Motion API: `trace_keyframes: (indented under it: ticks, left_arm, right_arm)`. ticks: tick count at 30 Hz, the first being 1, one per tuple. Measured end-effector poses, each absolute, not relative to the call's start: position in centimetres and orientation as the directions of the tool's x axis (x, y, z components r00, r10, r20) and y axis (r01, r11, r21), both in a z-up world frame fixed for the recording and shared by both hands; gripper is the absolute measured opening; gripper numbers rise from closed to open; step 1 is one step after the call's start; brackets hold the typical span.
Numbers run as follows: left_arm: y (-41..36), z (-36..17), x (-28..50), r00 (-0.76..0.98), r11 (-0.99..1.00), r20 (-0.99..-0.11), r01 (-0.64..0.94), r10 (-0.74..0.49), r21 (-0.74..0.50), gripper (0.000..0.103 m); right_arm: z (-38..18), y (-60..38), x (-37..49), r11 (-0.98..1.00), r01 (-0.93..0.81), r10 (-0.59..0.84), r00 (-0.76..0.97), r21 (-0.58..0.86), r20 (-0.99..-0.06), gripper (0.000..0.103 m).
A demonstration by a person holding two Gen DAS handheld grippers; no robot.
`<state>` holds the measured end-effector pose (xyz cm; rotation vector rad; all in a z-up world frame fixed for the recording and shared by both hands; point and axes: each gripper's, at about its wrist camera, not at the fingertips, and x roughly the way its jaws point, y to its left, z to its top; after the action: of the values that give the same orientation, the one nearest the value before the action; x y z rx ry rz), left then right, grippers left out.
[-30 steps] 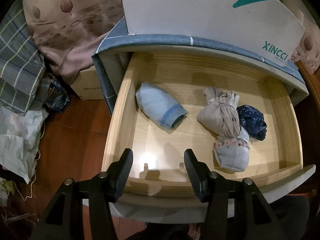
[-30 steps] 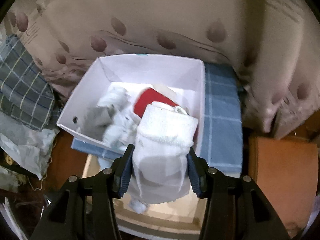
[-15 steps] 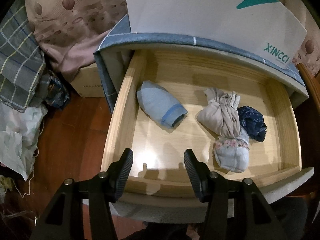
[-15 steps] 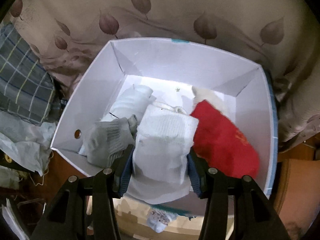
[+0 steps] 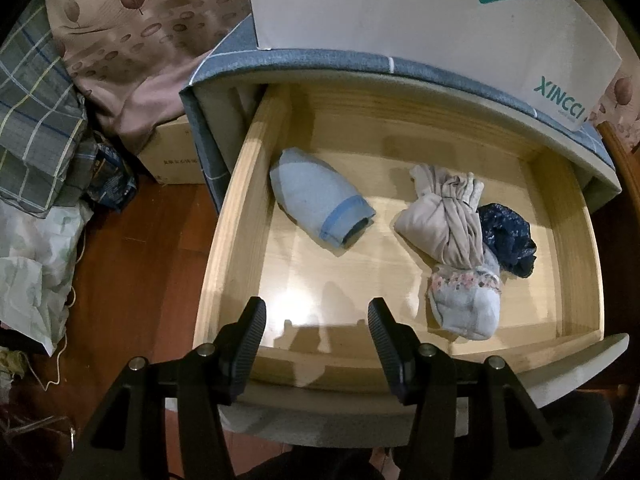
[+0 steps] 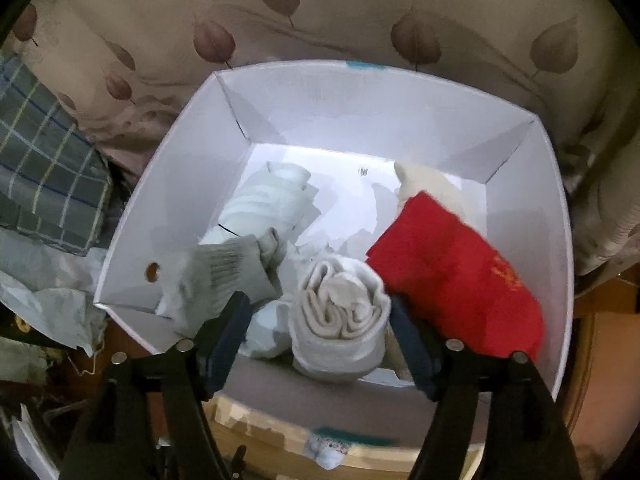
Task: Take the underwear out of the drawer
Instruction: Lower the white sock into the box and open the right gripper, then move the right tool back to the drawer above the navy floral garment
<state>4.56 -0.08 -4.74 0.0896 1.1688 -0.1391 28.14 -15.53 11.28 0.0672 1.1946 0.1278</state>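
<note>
Right gripper (image 6: 318,320) jaws just opening, white roll (image 6: 340,320) between (released), left gripper (image 5: 316,332) jaws wide, empty

Leaf-print curtain (image 6: 320,32), plaid cloth (image 5: 36,120), cardboard carton (image 5: 176,156) on reddish wooden floor (image 5: 132,280).

The wooden drawer (image 5: 236,216) stood pulled open. Inside, a light-blue roll (image 5: 320,204) lay tilted at centre left; at right, a beige bundle (image 5: 440,220) touched a dark navy piece (image 5: 506,240) and a pale floral-banded roll (image 5: 466,304). In the white box (image 6: 192,160), a white roll (image 6: 340,320) lay at lower centre.
</note>
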Motion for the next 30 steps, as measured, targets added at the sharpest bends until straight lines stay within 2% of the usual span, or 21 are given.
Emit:
trace_keyframes:
  ticks: [6,12,19,24,30]
  left_arm:
    - [-0.5,-4.9,4.4,0.383,0.987,-0.922,0.159,-0.047,0.016,0.054]
    - [-0.8,-5.0,4.3,0.384,0.983,-0.923,0.180,-0.039,0.033,0.054]
    - [0.1,-5.2,4.7,0.360,0.989,-0.931,0.146,-0.057,-0.005,0.054]
    - [0.5,-5.3,4.7,0.352,0.991,-0.933,0.129,-0.071,-0.027,0.054]
    - [0.3,-5.6,4.9,0.337,0.991,-0.939,0.132,-0.072,-0.029,0.054]
  right_arm:
    - [14.0,-17.8,23.6,0.979,-0.097,0.202,0.399,0.178,-0.894,0.073]
    - [13.0,-21.9,18.1,0.975,-0.107,0.222,0.373,0.196,-0.901,0.073]
    - [6.3,-25.7,13.9,0.989,-0.058,0.143,0.255,0.133,-0.956,0.072]
    - [0.4,-26.0,13.3,0.995,-0.031,0.099,0.150,0.095,-0.984,0.055]
    - [-4.2,-25.8,14.3,0.993,0.037,0.104,0.129,0.109,-0.986,0.054]
